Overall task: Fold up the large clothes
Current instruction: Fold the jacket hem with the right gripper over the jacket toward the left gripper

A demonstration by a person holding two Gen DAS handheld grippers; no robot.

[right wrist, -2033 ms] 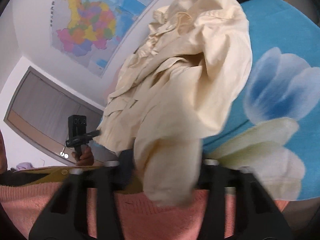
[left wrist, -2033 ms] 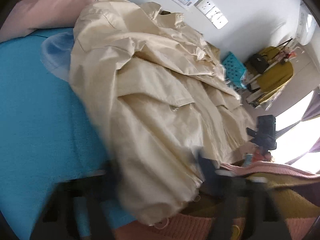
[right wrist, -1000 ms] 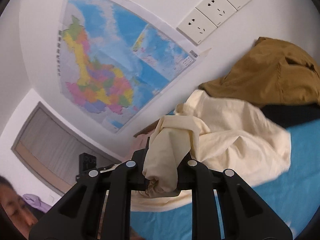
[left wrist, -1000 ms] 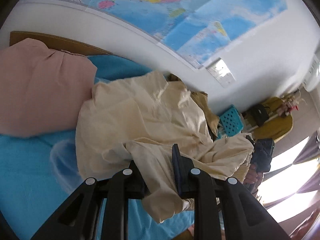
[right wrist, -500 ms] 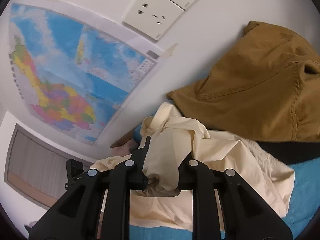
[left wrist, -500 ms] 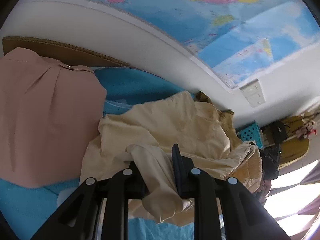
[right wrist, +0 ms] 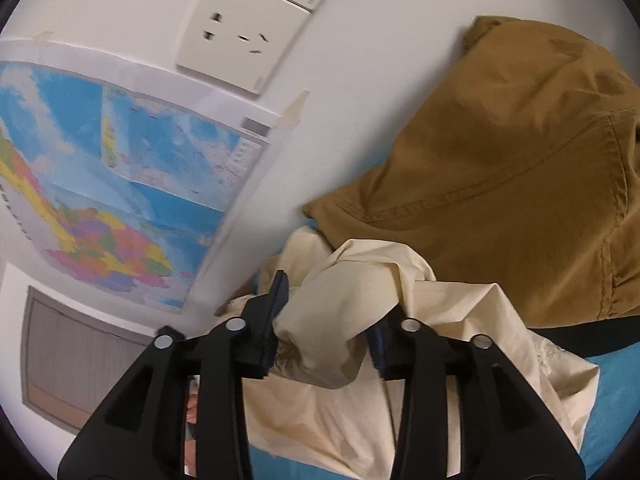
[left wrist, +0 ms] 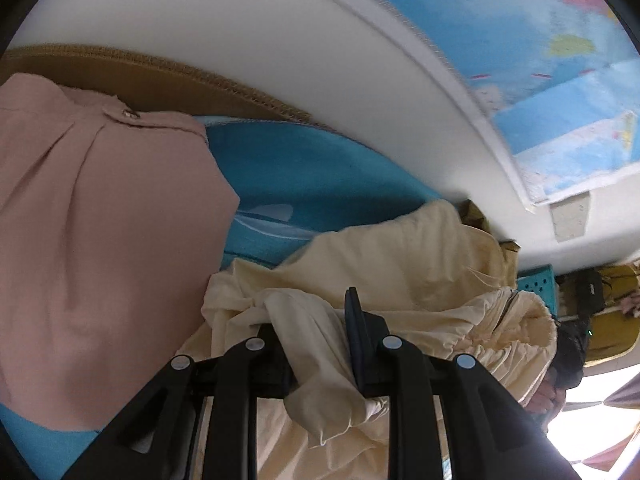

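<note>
A large cream garment (left wrist: 400, 264) lies crumpled on the blue bed sheet (left wrist: 312, 176) near the wall. My left gripper (left wrist: 314, 320) is shut on a twisted fold of it, and the loose end hangs down between the fingers. In the right wrist view the same cream garment (right wrist: 360, 280) bunches between the jaws of my right gripper (right wrist: 336, 296). Those jaws are opening, the bunch sits loosely between them, and cloth hides the right fingertip.
A pink garment (left wrist: 100, 240) lies at the left on the bed. A brown garment (right wrist: 500, 180) is heaped against the wall, just beyond the cream one. A map (right wrist: 112, 184) and sockets (right wrist: 240, 36) hang on the wall close ahead. A turquoise basket (left wrist: 536, 284) stands at the right.
Both grippers have carried the cream cloth closer to the wall, and the left one has tilted further down. The right jaws have spread apart and the bunch between them has loosened.
</note>
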